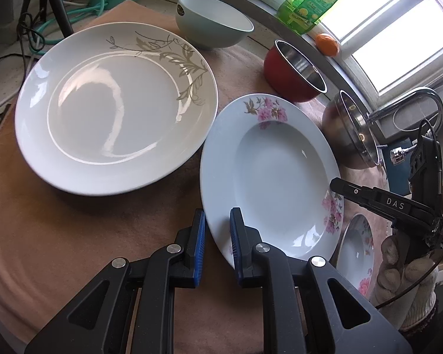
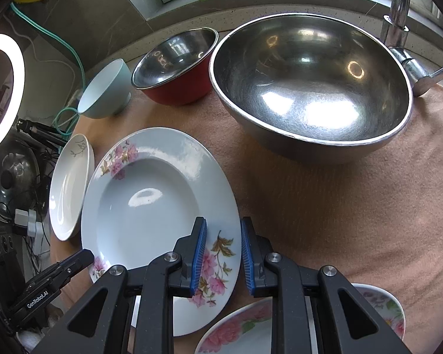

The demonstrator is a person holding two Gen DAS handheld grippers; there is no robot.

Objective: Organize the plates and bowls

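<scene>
A pale blue deep plate with pink flowers (image 1: 268,177) (image 2: 150,209) lies on the brown cloth. My left gripper (image 1: 217,236) is open, its jaws astride the plate's near-left rim. My right gripper (image 2: 223,253) is open, its jaws astride the plate's right rim; it also shows in the left wrist view (image 1: 339,184). A large white plate with a grey leaf pattern (image 1: 115,106) (image 2: 71,185) lies to the left. A light blue bowl (image 1: 212,20) (image 2: 106,91), a red bowl with steel inside (image 1: 295,70) (image 2: 177,65) and a large steel bowl (image 2: 310,82) (image 1: 351,129) stand behind.
A small flowered dish (image 1: 358,253) (image 2: 236,330) and another flowered dish (image 2: 389,306) lie near my right gripper. A faucet (image 2: 398,14), a green soap bottle (image 1: 310,3) and an orange (image 1: 327,44) are by the window. Cables and a tripod (image 1: 53,8) sit far left.
</scene>
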